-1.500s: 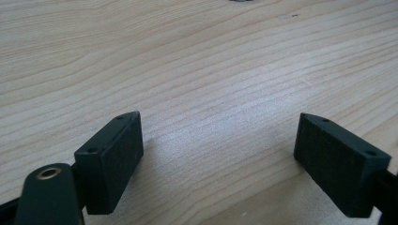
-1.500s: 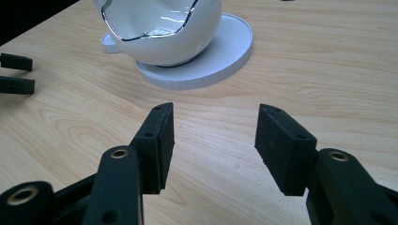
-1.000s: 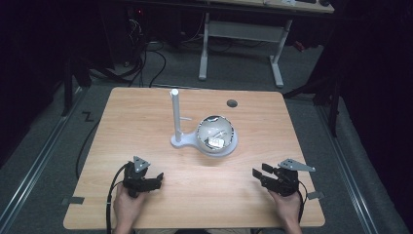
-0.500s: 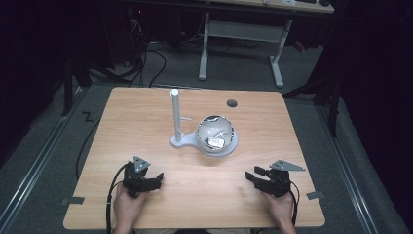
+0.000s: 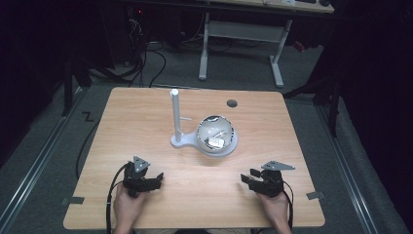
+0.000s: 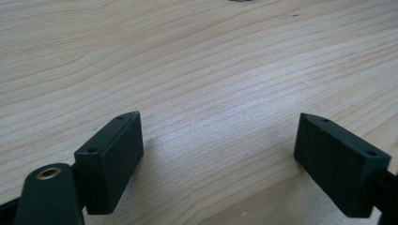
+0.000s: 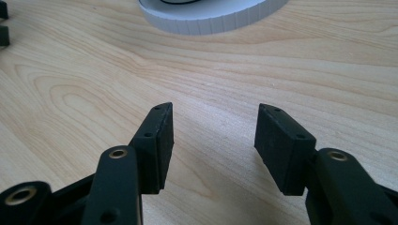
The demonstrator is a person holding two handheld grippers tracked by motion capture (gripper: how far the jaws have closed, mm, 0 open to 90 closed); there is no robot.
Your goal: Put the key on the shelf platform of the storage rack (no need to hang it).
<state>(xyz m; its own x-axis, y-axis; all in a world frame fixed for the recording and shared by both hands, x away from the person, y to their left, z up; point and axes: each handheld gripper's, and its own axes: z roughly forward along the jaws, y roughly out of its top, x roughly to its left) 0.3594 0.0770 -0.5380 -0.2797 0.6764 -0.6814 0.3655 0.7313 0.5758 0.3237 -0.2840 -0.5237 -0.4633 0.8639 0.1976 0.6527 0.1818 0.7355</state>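
On the wooden table (image 5: 146,122) stands a white post (image 5: 174,114) on a round base. A white bowl (image 5: 216,136) with a dark, shiny inside and a small pale item in it touches that base on the right. My left gripper (image 5: 157,179) rests near the front left edge, open wide over bare wood (image 6: 220,136). Near the front right, my right gripper (image 5: 246,179) points left, open, and its jaws have just been opening a little with nothing between them (image 7: 213,126). The bowl's ribbed white rim (image 7: 211,21) lies ahead of it.
A dark round hole (image 5: 232,103) sits in the tabletop near the far edge. Behind the table stands a white desk frame (image 5: 243,34), with cables (image 5: 146,63) on the dark floor. A cable (image 5: 109,195) trails from the left gripper over the front edge.
The right hand and its gripper have slid left along the front of the table and sunk slightly. The left gripper, post and bowl have not moved.
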